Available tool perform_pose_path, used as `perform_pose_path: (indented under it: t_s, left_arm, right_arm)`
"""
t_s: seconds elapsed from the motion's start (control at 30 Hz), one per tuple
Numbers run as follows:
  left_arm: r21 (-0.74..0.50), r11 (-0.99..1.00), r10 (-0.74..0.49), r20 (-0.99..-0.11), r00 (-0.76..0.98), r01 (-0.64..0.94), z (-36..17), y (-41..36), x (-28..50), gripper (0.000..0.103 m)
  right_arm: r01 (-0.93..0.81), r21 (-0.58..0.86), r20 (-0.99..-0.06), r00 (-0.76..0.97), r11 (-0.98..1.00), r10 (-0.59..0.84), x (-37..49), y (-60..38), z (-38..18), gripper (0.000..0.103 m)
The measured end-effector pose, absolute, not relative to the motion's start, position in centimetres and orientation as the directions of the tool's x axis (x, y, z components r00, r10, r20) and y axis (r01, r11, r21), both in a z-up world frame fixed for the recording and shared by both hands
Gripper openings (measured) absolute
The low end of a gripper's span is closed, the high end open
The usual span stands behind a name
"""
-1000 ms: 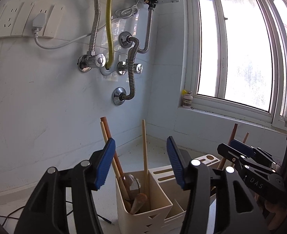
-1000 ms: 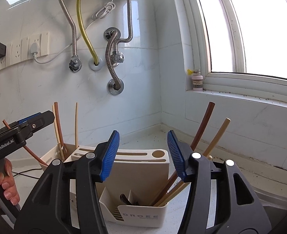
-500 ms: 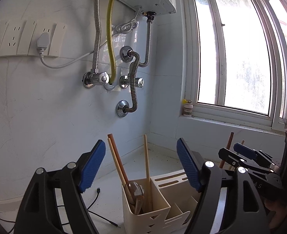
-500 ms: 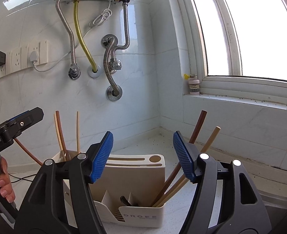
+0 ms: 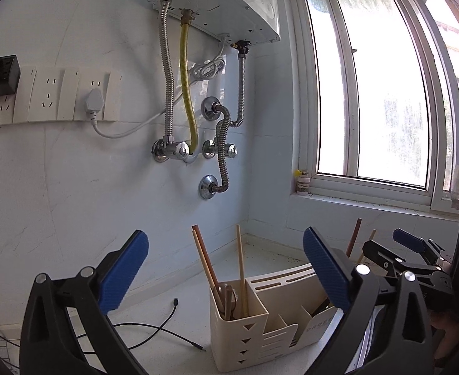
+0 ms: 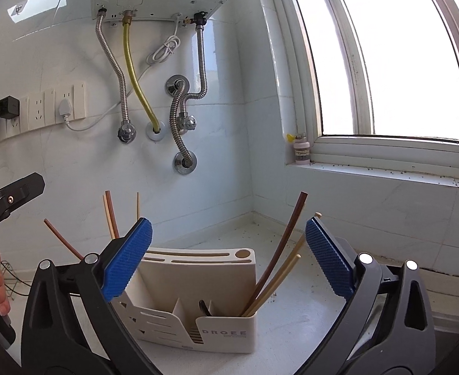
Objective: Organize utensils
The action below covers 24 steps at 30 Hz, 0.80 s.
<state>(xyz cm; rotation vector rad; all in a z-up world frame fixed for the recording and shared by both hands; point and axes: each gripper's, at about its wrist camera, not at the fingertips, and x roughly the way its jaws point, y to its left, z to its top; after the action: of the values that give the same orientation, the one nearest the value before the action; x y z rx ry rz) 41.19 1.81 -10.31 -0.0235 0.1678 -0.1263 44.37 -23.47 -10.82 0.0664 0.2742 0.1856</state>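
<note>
Both my grippers [image 5: 226, 268] [image 6: 228, 259] have just spread wide, empty, rising from the cream utensil holder [image 6: 223, 331] bristling with chopsticks [image 6: 279, 256].

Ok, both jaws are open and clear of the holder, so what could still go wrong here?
1. The dark chopstick and pale ones lean far out of the utensil holder; a brush from the right gripper might flick them out.
2. The left gripper could snag the upright chopsticks.
3. The loose cable could catch.

Matt cream plastic utensil holder [image 6: 223, 331]
</note>
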Motion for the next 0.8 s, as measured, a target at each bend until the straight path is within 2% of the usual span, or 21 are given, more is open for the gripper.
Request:
perform_pose_path:
  t_s: [0.13,0.47,0.8]
  left_arm:
    - [-0.037,0.993,-0.12,-0.189,0.974,0.116,-10.2,1.9,39.7,0.098]
    - [0.004,0.991,-0.132,-0.182,0.974,0.136,-9.4,1.7,33.4,0.098]
    - [0.038,0.992,-0.104,-0.238,0.966,0.116,-9.4,2.2,26.7,0.098]
  right_arm:
    - [-0.157,0.082,-0.263,0.949,0.984,0.173,42.4,-24.0,-10.0,0.094]
    - [-0.122,0.042,-0.267,0.955,0.992,0.129,36.5,-24.7,-7.7,0.094]
    - [-0.126,0.02,-0.297,0.946,0.992,0.126,29.9,-23.6,-6.4,0.095]
